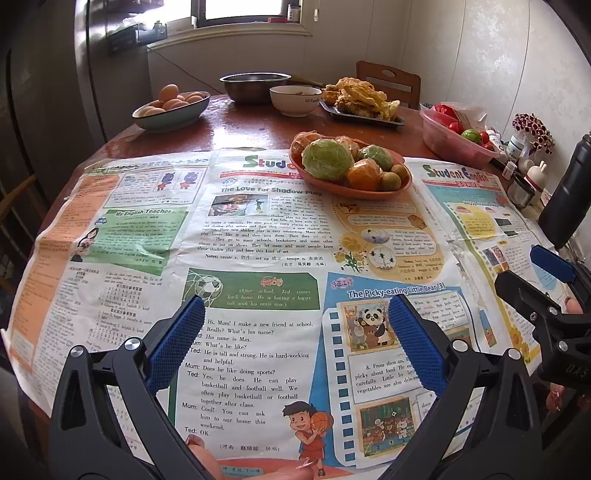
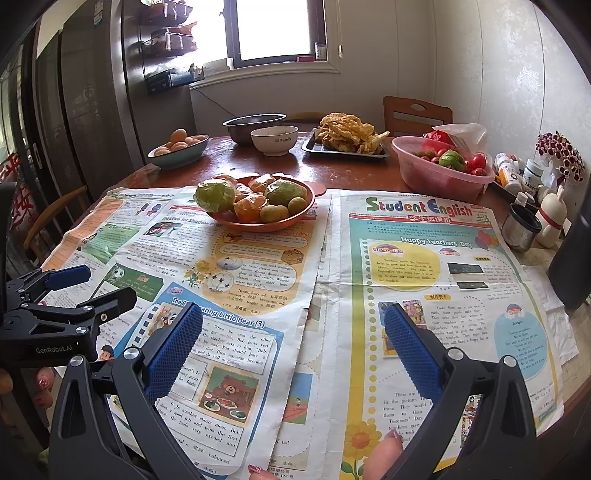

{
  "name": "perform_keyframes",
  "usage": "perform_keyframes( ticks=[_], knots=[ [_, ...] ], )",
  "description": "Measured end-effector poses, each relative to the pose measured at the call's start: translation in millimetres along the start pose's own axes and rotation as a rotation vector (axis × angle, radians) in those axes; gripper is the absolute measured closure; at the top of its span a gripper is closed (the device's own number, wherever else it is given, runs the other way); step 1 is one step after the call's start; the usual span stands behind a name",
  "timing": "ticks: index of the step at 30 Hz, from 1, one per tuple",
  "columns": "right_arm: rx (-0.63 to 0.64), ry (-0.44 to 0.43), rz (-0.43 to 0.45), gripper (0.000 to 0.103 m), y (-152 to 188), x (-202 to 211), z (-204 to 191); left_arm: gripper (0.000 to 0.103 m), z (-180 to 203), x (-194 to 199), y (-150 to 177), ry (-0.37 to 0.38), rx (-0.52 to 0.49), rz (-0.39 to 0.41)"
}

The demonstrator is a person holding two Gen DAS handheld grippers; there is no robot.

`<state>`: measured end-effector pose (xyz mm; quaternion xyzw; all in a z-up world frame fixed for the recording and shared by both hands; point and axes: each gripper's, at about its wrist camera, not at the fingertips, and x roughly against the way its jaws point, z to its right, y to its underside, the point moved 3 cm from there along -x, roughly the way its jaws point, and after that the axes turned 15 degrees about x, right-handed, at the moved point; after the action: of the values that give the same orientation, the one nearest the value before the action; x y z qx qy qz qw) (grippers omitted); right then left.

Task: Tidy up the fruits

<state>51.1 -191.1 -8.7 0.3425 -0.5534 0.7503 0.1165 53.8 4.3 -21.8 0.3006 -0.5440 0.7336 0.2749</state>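
Across the left wrist view, we see newspaper sheets (image 1: 229, 236) covering a brown table (image 1: 243, 122) under a window (image 1: 243, 9). Our left gripper (image 1: 295, 314) is spread wide with nothing in it. The fruit plate (image 1: 369, 190) sits at the paper's far edge, with a bowl of eggs (image 1: 170, 110) behind.

From the right wrist, our right gripper (image 2: 293, 321) gapes equally wide, holding nothing. This side alone shows a dark cabinet (image 2: 88, 103) and shelf racks (image 2: 170, 40), plus a pink tub (image 2: 439, 181) near the plate (image 2: 258, 223).
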Motion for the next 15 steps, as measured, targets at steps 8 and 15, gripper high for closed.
perform_keyframes(
  ticks=[8, 15],
  knots=[
    [0.0, -0.001, -0.001, 0.004, 0.2, -0.4, 0.6, 0.009, 0.4, 0.1, 0.3, 0.001, -0.003, 0.0],
    [0.002, 0.001, -0.001, 0.004, 1.1, -0.6, 1.9, 0.009, 2.0, -0.2, 1.4, 0.002, -0.007, -0.003]
  ],
)
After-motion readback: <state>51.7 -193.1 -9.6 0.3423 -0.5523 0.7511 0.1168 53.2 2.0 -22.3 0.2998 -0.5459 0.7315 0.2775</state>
